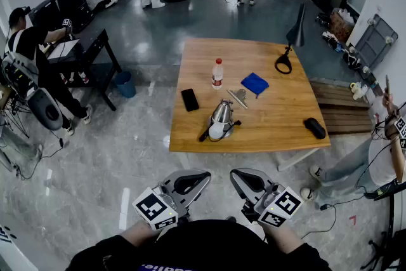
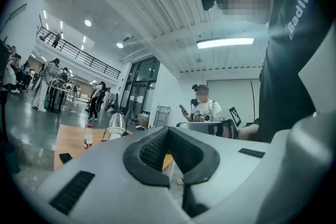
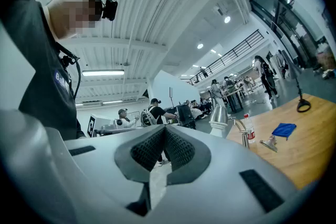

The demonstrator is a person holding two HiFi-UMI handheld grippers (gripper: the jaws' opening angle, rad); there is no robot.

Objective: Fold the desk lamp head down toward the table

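The desk lamp [image 1: 221,118] has a silver cone head and a black cable, and stands near the front edge of the wooden table [image 1: 279,117]. Its head also shows in the left gripper view, lamp [image 2: 116,124], and in the right gripper view, lamp [image 3: 219,115]. My left gripper [image 1: 193,181] and right gripper [image 1: 248,181] are held side by side close to my body, well short of the table. Both point level toward the lamp. Left gripper [image 2: 169,153] and right gripper [image 3: 164,150] are shut with nothing between the pads.
On the table are a water bottle [image 1: 217,73], a black phone [image 1: 189,99], a blue cloth [image 1: 254,83], a metal clip [image 1: 238,97], a black case [image 1: 314,127] and a black ring stand [image 1: 283,62]. A person [image 1: 387,149] sits at the right; a dark desk [image 1: 82,51] stands at the left.
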